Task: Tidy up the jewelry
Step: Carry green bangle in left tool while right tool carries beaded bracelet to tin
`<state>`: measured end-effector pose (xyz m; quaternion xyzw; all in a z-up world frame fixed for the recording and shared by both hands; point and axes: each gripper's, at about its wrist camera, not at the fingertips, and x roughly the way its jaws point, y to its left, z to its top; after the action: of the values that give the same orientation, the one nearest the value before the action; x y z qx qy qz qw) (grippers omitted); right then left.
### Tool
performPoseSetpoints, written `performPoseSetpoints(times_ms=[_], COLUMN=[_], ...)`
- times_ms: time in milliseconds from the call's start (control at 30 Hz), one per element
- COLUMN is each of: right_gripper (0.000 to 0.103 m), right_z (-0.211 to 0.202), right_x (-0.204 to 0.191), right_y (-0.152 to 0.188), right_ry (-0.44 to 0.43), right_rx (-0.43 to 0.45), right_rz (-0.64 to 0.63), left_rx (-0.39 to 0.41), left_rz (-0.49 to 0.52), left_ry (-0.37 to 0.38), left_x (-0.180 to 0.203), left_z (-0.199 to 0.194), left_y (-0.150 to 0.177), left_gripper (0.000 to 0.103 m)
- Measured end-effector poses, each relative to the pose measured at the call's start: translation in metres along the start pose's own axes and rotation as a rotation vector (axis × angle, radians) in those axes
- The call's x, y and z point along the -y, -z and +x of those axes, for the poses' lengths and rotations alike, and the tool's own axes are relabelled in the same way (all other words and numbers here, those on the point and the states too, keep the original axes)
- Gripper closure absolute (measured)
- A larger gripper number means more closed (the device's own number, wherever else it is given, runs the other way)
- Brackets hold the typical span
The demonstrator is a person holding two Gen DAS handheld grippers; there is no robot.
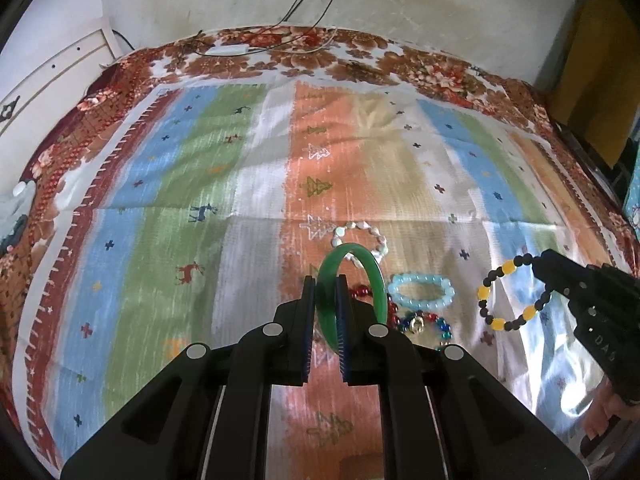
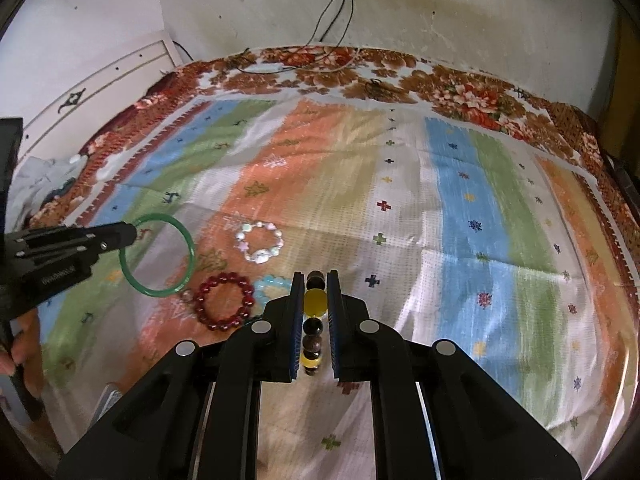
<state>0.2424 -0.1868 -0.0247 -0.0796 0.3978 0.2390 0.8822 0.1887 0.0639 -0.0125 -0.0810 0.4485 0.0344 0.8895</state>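
My left gripper [image 1: 325, 284] is shut on a green bangle [image 1: 360, 254], held upright above the striped cloth [image 1: 180, 200]. My right gripper [image 2: 314, 280] is shut on a black-and-yellow bead bracelet [image 2: 314, 300], which hangs from its tips. In the left wrist view that bracelet [image 1: 507, 267] dangles from the right gripper [image 1: 538, 264] at the right. The right wrist view shows the left gripper [image 2: 134, 234] with the bangle [image 2: 191, 248] at the left. On the cloth lie a white pearl bracelet [image 1: 340, 233], a pale-blue bead bracelet [image 1: 418, 279], a dark-red bead bracelet [image 2: 224, 278] and a multicolour bead bracelet [image 1: 432, 318].
A floral bedspread [image 1: 360, 56] borders the cloth at the back, with a white adapter [image 1: 226, 50] and cables running up the wall. A white panel [image 1: 60, 68] leans at the left. A person's hand [image 2: 24, 340] holds the left gripper's handle.
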Motion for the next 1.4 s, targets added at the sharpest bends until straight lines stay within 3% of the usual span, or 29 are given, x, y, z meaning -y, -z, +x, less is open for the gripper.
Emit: performPoseSetpoints(times_ms=[867,1400], right_gripper=[0.091,0.091], right_z=[-0.086,-0.114], right_x=[-0.032,-0.06], right_y=[0.037,0.074], right_ry=[-0.087,-0.133], right_rx=[0.081,0.069], right_rz=[-0.024,-0.06], left_rx=[0.095,0.119], left_rz=[0.047,0.066], left_ry=[0.07,0.096], left_x=[0.015,0.026], left_z=[-0.078,-0.108], left_y=[0.066,0.11], left_gripper=[0.094,0.094])
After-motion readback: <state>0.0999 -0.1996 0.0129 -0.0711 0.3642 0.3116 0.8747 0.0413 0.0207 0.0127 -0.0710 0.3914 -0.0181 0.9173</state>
